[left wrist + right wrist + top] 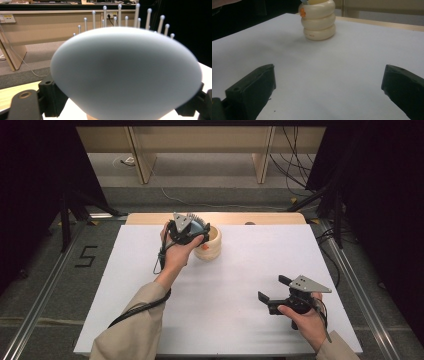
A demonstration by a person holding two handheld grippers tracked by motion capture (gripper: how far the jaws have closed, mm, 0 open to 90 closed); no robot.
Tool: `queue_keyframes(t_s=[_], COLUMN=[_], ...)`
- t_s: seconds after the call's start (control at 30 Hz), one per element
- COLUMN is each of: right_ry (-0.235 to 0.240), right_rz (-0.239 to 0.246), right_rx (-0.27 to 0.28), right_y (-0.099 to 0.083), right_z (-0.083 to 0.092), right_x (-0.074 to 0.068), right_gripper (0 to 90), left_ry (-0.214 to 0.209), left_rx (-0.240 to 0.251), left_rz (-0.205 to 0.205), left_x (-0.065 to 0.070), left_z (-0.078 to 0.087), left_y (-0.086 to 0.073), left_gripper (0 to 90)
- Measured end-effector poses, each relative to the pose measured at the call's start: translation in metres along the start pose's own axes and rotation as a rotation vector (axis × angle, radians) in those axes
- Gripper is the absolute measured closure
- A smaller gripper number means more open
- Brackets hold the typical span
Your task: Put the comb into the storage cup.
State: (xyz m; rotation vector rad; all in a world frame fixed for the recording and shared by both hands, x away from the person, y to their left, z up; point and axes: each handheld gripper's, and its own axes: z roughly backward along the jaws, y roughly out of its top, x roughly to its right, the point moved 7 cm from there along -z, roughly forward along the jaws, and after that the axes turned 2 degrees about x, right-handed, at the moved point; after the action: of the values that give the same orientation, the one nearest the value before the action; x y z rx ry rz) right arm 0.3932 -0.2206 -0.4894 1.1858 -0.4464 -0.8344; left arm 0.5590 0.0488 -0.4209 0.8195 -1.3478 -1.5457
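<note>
A lab recording setup is indicated: white-covered table (240, 320) fenced by black curtains (380, 195), metal floor rails (40, 295), loose cables (295, 160), a taped "5" (86, 256), plain wooden benches (200, 142) behind.

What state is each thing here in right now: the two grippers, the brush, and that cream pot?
Left gripper: shut on the brush, held at the pot's rim.
Brush: gripped by its pale blue-grey body, bristles pointing away from the gripper.
Pot: upright on the table, cream, three-ringed, something already inside.
Right gripper: open, holding nothing, low over the table.
Table: white top, bare around the pot.
</note>
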Motion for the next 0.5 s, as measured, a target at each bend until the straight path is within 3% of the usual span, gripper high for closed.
queue_keyframes(t_s=[0.5], right_ry=[-0.003], right_rz=[-0.001], right_rx=[0.001], right_y=[0.0003], right_z=[0.0002], right_x=[0.0003], right_gripper=[0.2], left_ry=[-0.002], left_rx=[-0.001], left_rz=[-0.014], left_x=[-0.002], left_z=[0.0069], left_y=[0.0013], left_gripper=[13.4])
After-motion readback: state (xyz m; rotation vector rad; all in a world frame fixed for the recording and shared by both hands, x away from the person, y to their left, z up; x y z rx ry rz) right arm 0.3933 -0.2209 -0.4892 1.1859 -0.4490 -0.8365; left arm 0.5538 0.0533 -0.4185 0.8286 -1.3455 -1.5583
